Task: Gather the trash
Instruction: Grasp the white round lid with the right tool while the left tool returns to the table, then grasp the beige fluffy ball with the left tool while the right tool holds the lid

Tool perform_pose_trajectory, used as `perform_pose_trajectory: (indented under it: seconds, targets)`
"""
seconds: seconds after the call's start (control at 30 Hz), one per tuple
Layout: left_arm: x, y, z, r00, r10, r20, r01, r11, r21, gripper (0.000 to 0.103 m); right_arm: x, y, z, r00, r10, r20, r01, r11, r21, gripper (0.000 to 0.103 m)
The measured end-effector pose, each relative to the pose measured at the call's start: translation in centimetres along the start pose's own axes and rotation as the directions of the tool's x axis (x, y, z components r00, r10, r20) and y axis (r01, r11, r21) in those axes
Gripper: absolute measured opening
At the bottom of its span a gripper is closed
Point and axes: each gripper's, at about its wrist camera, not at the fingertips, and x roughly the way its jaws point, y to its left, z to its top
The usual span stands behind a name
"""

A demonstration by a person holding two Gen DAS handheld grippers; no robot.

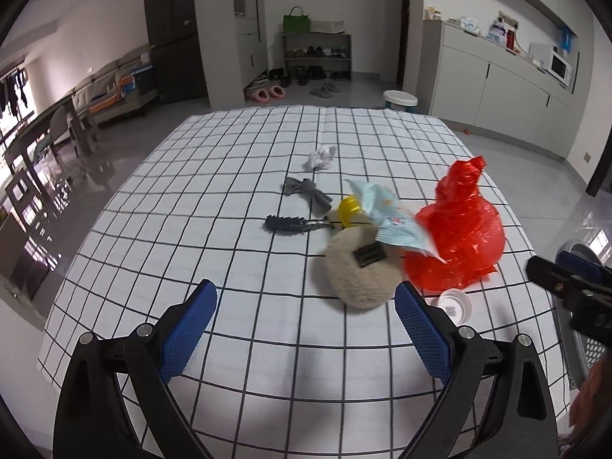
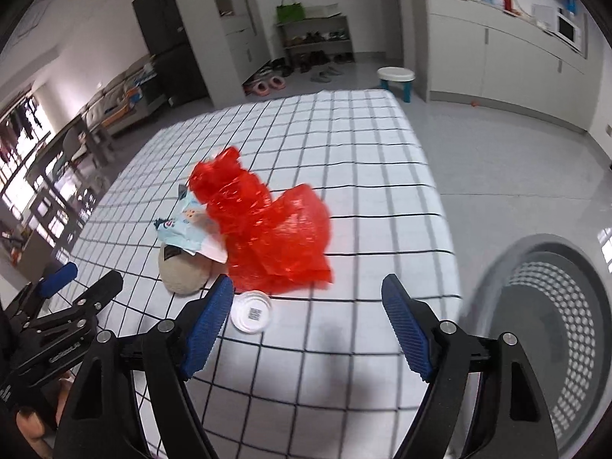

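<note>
On the checked tablecloth (image 1: 237,176) lies a crumpled red plastic bag (image 1: 459,237) (image 2: 267,225) with a light blue snack wrapper (image 1: 390,218) (image 2: 187,225) against it. A small white round lid (image 1: 455,304) (image 2: 252,311) sits near the front edge. A crumpled white tissue (image 1: 321,157) lies farther back. My left gripper (image 1: 306,321) is open above the near cloth, nothing between its blue pads. My right gripper (image 2: 308,319) is open too, empty, with the lid just beyond its left pad (image 2: 208,325). A grey perforated bin (image 2: 554,329) stands at the table's right.
A beige fluffy pouch (image 1: 359,271) (image 2: 183,275), a yellow item (image 1: 350,206), a dark hair clip (image 1: 294,225) and a grey bow (image 1: 306,191) also lie on the cloth. Beyond the table stand a small white stool (image 1: 399,99), a shoe rack (image 1: 317,53) and cabinets (image 1: 497,84).
</note>
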Motion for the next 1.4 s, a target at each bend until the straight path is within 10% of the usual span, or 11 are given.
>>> perform_pose_trajectory:
  seconds: [0.83,1.4]
  targets:
    - [3.6,1.1,-0.4,0.995,0.035,-0.098,-0.037,0.999,-0.021,0.092,6.6,3.4,-2.8,0.985,-0.033,-0.17,0.016,0.995,-0.1,0.076]
    - [3.8,0.7,-0.6,0.994,0.045,-0.102,-0.045,0.999,-0.004,0.092,6.1,5.5,-3.5,0.987,-0.085,-0.133,0.059,0.98,-0.189,0.039]
